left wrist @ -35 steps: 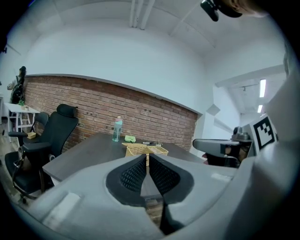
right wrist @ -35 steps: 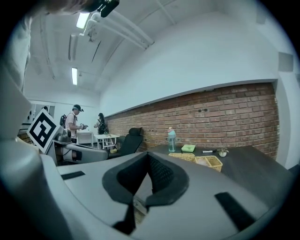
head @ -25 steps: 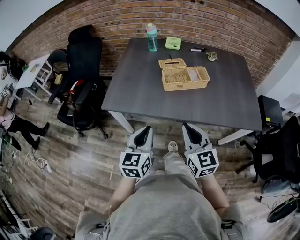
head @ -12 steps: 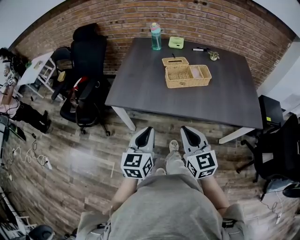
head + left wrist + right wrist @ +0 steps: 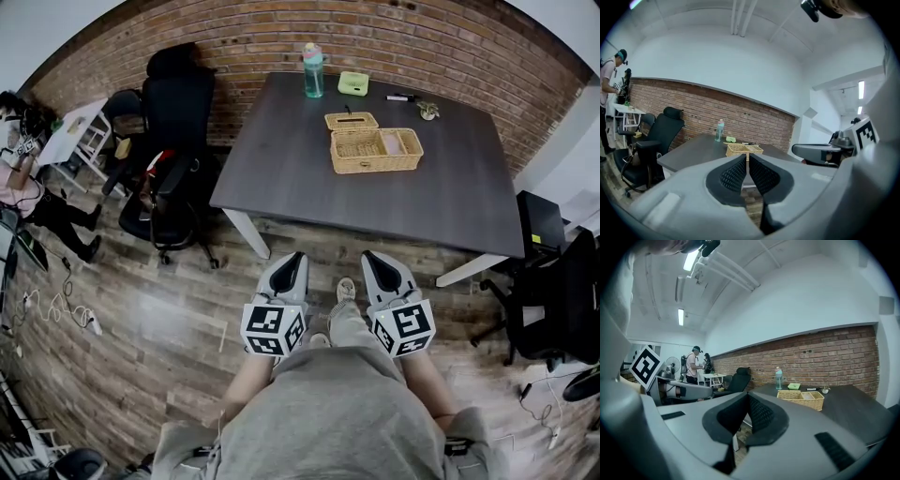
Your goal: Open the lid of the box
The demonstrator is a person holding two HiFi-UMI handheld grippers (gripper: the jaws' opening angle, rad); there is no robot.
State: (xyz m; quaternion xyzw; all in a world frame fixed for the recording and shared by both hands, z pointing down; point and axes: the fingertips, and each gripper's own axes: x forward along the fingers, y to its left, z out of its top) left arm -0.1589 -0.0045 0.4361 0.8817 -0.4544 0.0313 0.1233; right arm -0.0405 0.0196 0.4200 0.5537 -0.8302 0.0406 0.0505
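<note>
Left gripper (image 5: 293,258) and right gripper (image 5: 369,256) both closed, empty, well short of the table (image 5: 300,178); the wicker box (image 5: 375,153) sits open, its contents too small to tell

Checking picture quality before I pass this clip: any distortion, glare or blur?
Head view: heavy fisheye, brick wall bows, wicker box sharp. Left gripper view: dark round border, near jaws slightly soft. Right gripper view: ceiling light glares, table readable.

Dark table (image 5: 309,173) bears a wicker box (image 5: 375,152) and a bottle (image 5: 313,71).
</note>
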